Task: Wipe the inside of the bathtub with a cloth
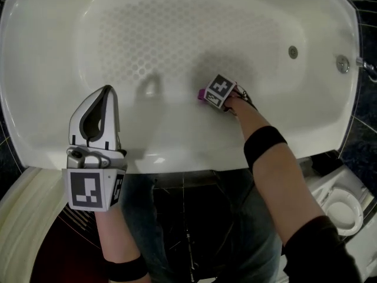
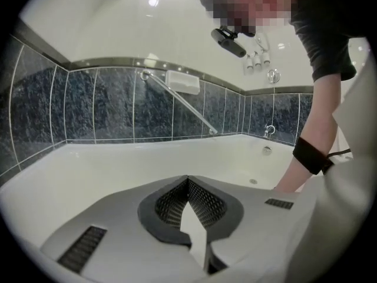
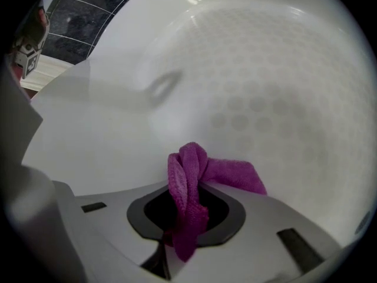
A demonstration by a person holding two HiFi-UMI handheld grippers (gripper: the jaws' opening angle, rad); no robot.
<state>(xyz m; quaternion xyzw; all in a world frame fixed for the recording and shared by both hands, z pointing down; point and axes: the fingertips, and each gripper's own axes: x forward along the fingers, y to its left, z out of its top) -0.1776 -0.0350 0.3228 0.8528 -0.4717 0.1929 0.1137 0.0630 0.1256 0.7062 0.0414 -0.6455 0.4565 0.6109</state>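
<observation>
Head view: one white bathtub (image 1: 41, 131), seen from above, its floor stamped with a dotted non-slip pattern. An overflow fitting (image 1: 293, 52) sat on the far right wall, with a second round fitting (image 1: 342, 63) on the rim beside it. A toilet (image 1: 343, 208) stood outside the tub at lower right.

Right gripper (image 1: 207, 95): held down inside the tub, right of centre, where the near wall met the dotted floor. Its jaws were clamped on a magenta cloth (image 3: 231, 173). One bunched fold stood up between the jaws, a tail hung back through the gap, and a flat corner spread to the right over the jaw. The cloth lay close against the tub surface, but whether it touched could not be told.

Left gripper (image 2: 188, 180): held over the tub's near rim at the left, well apart from the cloth. Its jaws were pressed together with nothing between them.

Left gripper view, background: dark tiles (image 2: 106, 105) above the tub's far rim, a slanted grab rail (image 2: 179, 102) and a tap (image 2: 269, 130).
</observation>
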